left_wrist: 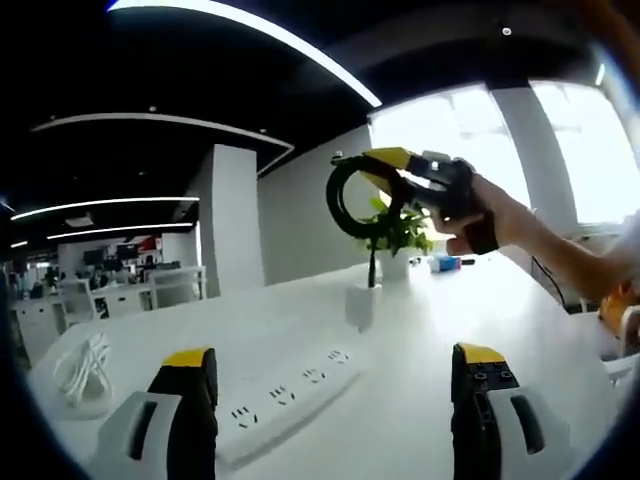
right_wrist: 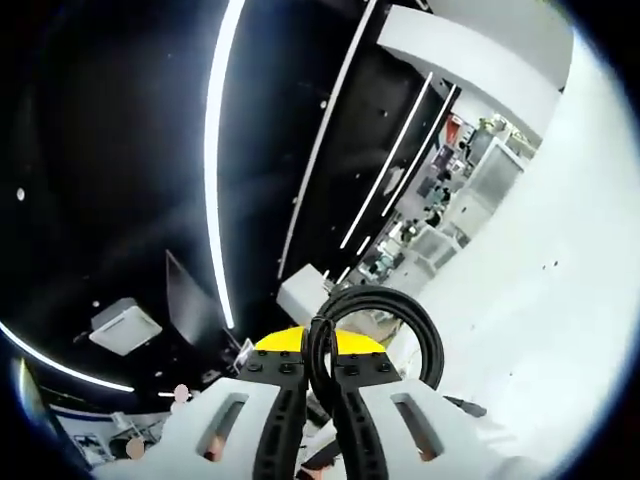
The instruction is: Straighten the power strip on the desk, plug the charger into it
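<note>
1. Your left gripper (left_wrist: 335, 400) hovers low over the white desk (left_wrist: 420, 330) with its jaws wide and nothing between them.
2. Your right gripper (right_wrist: 320, 385) is raised well above the desk, jaws closed on a loop of black cable (right_wrist: 395, 310). In the left gripper view it appears on the right, in your hand (left_wrist: 490, 215).
3. The power strip (left_wrist: 285, 390) lies flat on the desk just beyond your left jaws, angled from near left to far right. I judge it light and rigid, likely to slide on the smooth top. Push or pinch it across its narrow width.
4. A small white block (left_wrist: 362, 305), possibly the charger, stands just past the strip's far end; I can't confirm this. If so, it is hard and smooth, so grip its flat sides.
5. The cable is springy and may uncoil when released.
6. A coiled white cord (left_wrist: 80, 365) lies at the far left, and a potted plant (left_wrist: 395, 235) stands behind.
7. No brand or writing is readable.
</note>
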### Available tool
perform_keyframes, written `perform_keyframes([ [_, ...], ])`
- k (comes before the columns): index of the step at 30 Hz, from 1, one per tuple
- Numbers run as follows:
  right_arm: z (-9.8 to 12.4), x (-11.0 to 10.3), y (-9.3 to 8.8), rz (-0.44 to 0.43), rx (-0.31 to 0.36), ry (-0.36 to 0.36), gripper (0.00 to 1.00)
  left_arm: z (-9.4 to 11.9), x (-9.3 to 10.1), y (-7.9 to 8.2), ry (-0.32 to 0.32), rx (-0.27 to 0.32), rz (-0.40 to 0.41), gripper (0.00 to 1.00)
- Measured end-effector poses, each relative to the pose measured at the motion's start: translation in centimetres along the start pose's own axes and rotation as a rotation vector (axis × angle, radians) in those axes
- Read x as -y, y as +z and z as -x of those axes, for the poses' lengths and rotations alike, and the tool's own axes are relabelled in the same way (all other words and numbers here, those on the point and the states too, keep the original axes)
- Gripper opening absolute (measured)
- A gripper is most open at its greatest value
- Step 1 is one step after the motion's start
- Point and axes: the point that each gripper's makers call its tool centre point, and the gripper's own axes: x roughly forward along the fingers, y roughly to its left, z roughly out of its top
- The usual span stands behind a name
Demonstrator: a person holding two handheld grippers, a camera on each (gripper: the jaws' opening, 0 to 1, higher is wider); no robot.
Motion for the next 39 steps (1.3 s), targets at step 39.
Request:
perform_keyframes([
  [39,-2.7,-1.3,-3.2,-0.027,-0.053,0.018,0.06,-9.6,1.4,0.4,-0.112,0.037,-0.075,0.98],
])
